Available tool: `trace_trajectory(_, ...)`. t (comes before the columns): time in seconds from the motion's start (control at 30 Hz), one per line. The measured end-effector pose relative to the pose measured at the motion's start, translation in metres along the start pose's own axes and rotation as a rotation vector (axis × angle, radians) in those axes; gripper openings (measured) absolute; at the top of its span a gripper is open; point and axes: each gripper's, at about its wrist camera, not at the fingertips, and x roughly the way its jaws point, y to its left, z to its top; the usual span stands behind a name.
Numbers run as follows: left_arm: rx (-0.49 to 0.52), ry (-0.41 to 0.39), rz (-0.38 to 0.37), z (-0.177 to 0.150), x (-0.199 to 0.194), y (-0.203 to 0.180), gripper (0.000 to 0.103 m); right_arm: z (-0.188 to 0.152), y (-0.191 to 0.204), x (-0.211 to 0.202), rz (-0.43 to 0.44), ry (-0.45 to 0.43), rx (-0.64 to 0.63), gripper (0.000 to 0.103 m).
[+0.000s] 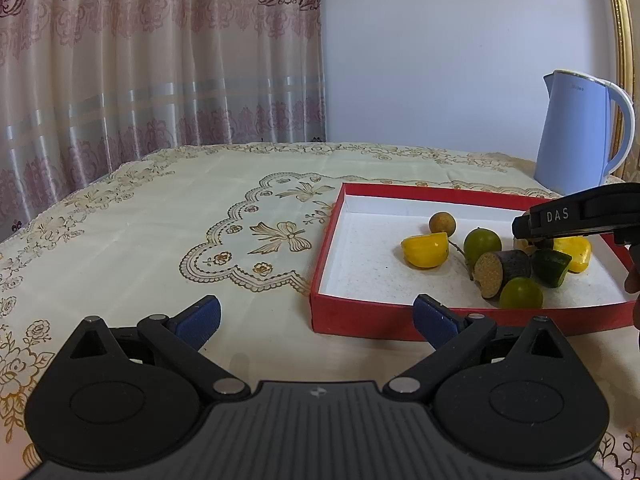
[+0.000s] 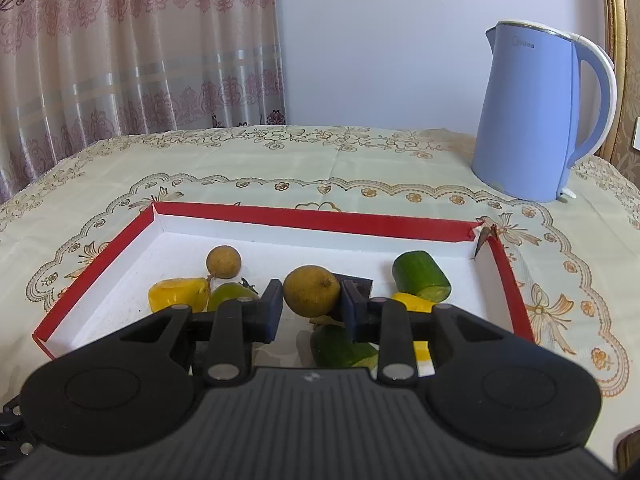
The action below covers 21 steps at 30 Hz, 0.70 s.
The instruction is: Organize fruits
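A red box with a white inside lies on the table and holds several fruits. My right gripper is over the box with its jaws closed around a round brown longan. Another longan, yellow pieces, green limes, green cut pieces and a dark cut stalk piece lie in the box. My left gripper is open and empty above the cloth, left of the box's near corner. The right gripper also shows in the left wrist view.
A blue electric kettle stands at the back right of the table. The table has an embroidered cream cloth. A patterned curtain hangs behind on the left. A gold frame rises at the right edge.
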Motion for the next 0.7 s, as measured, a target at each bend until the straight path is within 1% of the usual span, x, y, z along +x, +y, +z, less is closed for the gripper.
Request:
trace_trajectory(0.17,-0.002,0.003,0.000,0.000,0.000,0.000,0.103,0.008,0.009,0.004,-0.010,-0.010,-0.040,0.029)
trace_trajectory(0.3,0.001,0.005,0.006,0.000,0.001,0.000,0.103,0.012,0.014,0.014,-0.031,0.007,-0.060,0.025)
trace_trajectory(0.53,0.010,0.003,0.012,-0.001,0.001,-0.002,0.103,0.022,0.016,0.029,-0.067,0.027,-0.068,0.025)
trace_trajectory(0.6,0.011,0.004,0.013,-0.001,0.001,-0.002,0.103,0.025,0.010,0.031,-0.050,0.031,-0.027,0.025)
trace_trajectory(0.67,0.010,0.004,0.012,-0.001,0.001,-0.002,0.103,0.025,0.000,0.024,0.012,0.033,0.038,0.025)
trace_trajectory(0.7,0.010,0.004,0.011,-0.001,0.001,-0.002,0.103,0.023,-0.002,0.020,0.027,0.031,0.055,0.025)
